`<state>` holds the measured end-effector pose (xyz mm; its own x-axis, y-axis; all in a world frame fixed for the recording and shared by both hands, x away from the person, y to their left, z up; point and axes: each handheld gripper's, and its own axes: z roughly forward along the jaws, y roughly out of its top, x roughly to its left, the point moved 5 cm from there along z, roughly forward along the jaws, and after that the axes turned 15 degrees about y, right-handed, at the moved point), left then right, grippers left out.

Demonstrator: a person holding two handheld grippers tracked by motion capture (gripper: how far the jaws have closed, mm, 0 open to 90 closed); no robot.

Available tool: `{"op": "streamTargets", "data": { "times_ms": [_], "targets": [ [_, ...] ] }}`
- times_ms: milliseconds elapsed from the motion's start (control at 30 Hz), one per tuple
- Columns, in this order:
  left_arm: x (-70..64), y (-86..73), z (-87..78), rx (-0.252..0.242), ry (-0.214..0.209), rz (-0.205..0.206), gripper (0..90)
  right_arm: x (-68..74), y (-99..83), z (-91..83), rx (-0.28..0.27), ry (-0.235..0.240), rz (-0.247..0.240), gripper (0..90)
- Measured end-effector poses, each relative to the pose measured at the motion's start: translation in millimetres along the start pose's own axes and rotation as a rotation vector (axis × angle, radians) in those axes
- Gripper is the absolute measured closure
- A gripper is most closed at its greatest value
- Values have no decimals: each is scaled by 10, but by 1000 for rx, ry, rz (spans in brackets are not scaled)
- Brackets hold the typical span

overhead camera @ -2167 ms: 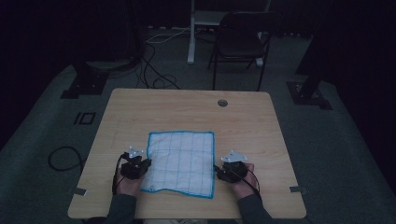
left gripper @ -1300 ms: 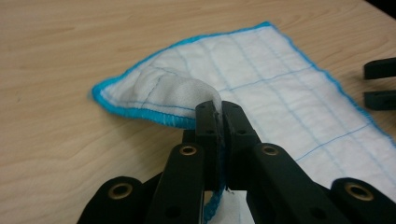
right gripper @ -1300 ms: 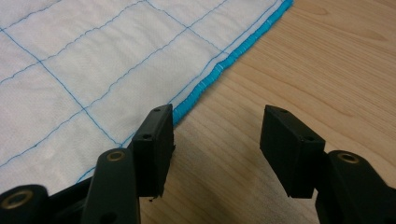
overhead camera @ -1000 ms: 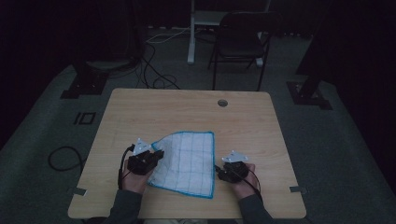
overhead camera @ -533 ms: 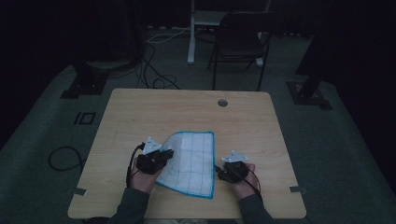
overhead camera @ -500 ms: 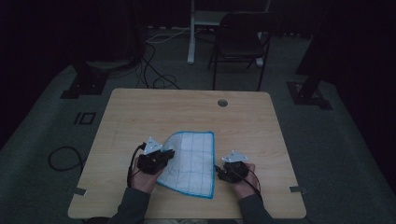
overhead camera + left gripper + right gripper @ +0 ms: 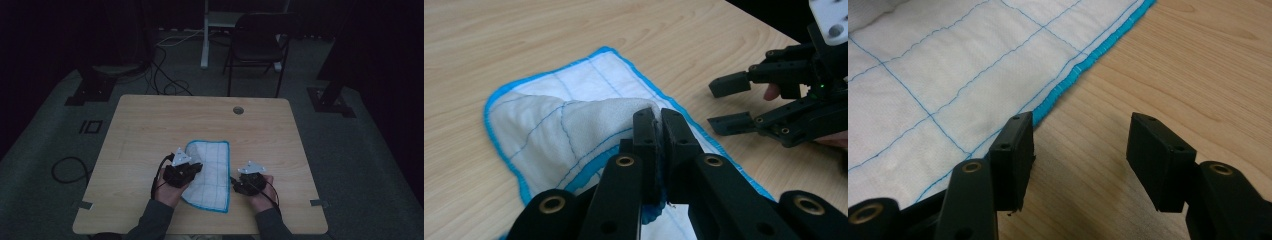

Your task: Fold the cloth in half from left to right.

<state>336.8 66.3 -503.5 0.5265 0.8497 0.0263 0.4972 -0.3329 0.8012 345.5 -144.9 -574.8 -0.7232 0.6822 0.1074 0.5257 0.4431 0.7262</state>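
Most of the light wooden table [image 7: 150, 125] is bare — the whole far half and both side edges are open for a pass. Only clutter sits near the front edge: the white cloth with blue trim [image 7: 212, 172], with the left gripper [image 7: 192, 169] and right gripper [image 7: 234, 184] flanking it.

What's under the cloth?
The cloth lies on the wooden table. The left gripper folds one edge over the rest. Anything beneath is covered.
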Motion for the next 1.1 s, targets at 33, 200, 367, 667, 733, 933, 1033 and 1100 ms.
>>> {"op": "streamTargets", "data": {
  "times_ms": [33, 200, 367, 667, 733, 933, 1033, 1100],
  "targets": [
    [-22, -2, 19, 4, -4, 6, 869, -2, -1, -1, 0, -1, 0, 445],
    [-134, -22, 139, 25, -27, 11, 868, -8, -1, -3, -1, -3, -1, 444],
    [-244, -79, 313, 62, -46, 21, 866, -9, -2, -1, 0, -6, 2, 444],
    [-423, -181, 513, 121, -83, 59, 714, -28, -7, -11, -1, -8, 6, 444],
    [-443, -151, 445, 110, -80, 71, 645, -32, -7, -13, -1, -7, 5, 444],
    [-386, -46, 169, 67, -78, 77, 590, -25, -8, -5, 1, -7, 7, 443],
    [-383, -30, 120, 72, -74, 104, 577, -21, -9, 3, 5, -7, -1, 443],
    [-393, -24, 111, 70, -71, 114, 572, -19, -9, 5, 8, -7, -3, 443]
  ]
}}
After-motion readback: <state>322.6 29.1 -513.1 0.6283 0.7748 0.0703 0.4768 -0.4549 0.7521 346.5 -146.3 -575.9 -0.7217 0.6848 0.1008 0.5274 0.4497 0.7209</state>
